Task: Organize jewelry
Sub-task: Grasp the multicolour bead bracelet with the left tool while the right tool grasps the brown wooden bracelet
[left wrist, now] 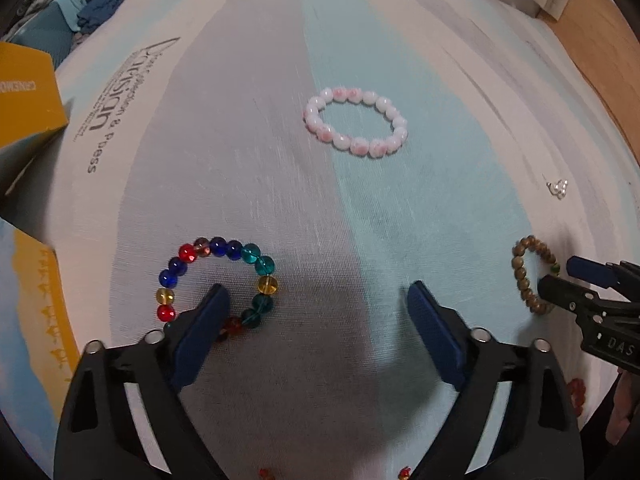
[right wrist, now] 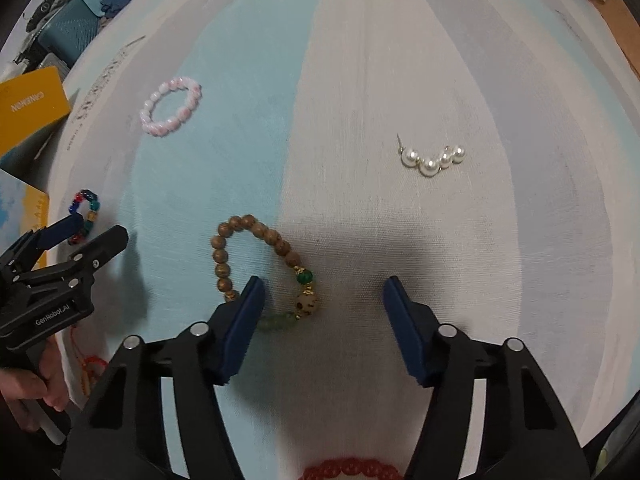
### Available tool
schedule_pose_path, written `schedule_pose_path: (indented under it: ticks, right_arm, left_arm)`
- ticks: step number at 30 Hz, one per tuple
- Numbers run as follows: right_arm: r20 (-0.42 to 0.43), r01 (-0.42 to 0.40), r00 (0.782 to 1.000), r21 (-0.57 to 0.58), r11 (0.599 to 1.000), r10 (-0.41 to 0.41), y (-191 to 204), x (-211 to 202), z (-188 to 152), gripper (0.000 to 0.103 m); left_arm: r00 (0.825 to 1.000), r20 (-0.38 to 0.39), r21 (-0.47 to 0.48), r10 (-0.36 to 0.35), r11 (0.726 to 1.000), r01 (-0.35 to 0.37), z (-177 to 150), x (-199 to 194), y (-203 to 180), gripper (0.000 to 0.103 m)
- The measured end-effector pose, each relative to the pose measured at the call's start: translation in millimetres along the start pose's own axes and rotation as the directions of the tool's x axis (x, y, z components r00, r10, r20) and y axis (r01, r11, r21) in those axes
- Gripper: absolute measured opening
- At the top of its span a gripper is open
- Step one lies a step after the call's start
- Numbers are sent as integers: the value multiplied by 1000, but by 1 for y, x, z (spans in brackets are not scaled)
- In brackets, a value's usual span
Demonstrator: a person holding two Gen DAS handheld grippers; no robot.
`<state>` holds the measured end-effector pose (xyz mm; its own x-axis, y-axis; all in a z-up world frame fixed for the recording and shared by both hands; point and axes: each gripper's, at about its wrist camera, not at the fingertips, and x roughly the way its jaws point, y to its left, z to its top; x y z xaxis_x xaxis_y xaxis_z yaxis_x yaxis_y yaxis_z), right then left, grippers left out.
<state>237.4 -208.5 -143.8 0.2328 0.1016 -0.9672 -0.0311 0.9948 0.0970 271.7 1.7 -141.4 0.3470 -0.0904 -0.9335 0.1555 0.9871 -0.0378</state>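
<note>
Bracelets are where this could go sideways. The wood bracelet lies flat on the striped cloth, and the right gripper has one finger inside its ring and the other well outside, fingers about half open, gripping nothing. If they close like that, only one side of the ring gets pinched and the beads could roll or drag the cloth up. Left of the wood bracelet, the left gripper straddles the glass bracelet the same way, fingers wide, nothing held. The pearl piece and the pink bracelet lie beyond the wood one, safely apart.
</note>
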Motion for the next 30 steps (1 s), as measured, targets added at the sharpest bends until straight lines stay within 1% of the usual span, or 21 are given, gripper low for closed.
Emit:
schedule_pose_path:
  ticks: [2,4,6,9,10,11,12,14,15,16,17,18,19,21,30]
  right_arm:
    - [8,1,1000,4,1000,-1,-1,1,-1,54]
    - [22,12,1000,4,1000,-12,-3,2,-4,50]
    - [33,24,999,2,1000,-24,-2,2,-8,44]
    - [46,30,998,8,1000,-31,0,1,-12,35]
    - [49,32,998,11,999,-32,0,1,-13,34]
    - [51,34,998,12,999,-35,0,0,-15,30]
    - [53,35,998,15,999,-36,1,0,-17,25]
    - [57,41,998,17,999,-41,2,-1,-19,19]
    - [59,42,997,16,999,-43,3,-2,-20,15]
    - [61,45,997,17,999,-46,2,-3,-21,13]
    - [62,44,997,20,999,-45,3,-3,-20,12]
    - [63,43,997,21,999,-45,2,-3,-20,11]
    - [66,39,997,22,999,-41,1,-4,-21,11]
    - [69,32,997,25,999,-34,0,-6,-20,11]
    - [94,35,995,36,999,-38,-1,-18,-17,11]
  left_arm:
    - [1000,3,-14,-9,1000,9,-2,2,5,77]
    - [1000,7,-25,-11,1000,11,-4,2,8,68]
    - [1000,10,-28,-7,1000,8,-5,1,12,61]
    - [1000,12,-25,-9,1000,9,-9,-1,11,57]
    - [1000,13,-18,-8,1000,8,-10,-2,10,54]
    - [1000,14,-17,-12,1000,12,-12,-2,11,52]
    - [1000,15,-20,-16,1000,16,-12,-2,12,48]
    - [1000,14,-26,-17,1000,18,-11,-2,15,39]
    - [1000,13,-28,-22,999,22,-11,-3,15,31]
    - [1000,11,-30,-24,999,24,-12,-3,16,24]
    - [1000,9,-35,-23,999,24,-12,-4,17,21]
    - [1000,8,-44,-28,999,28,-12,-4,19,14]
    - [999,5,-50,-33,998,33,-14,-6,19,11]
    - [999,4,-56,-35,998,35,-15,-8,17,10]
    - [1000,24,-42,14,999,-13,-18,-24,6,9]
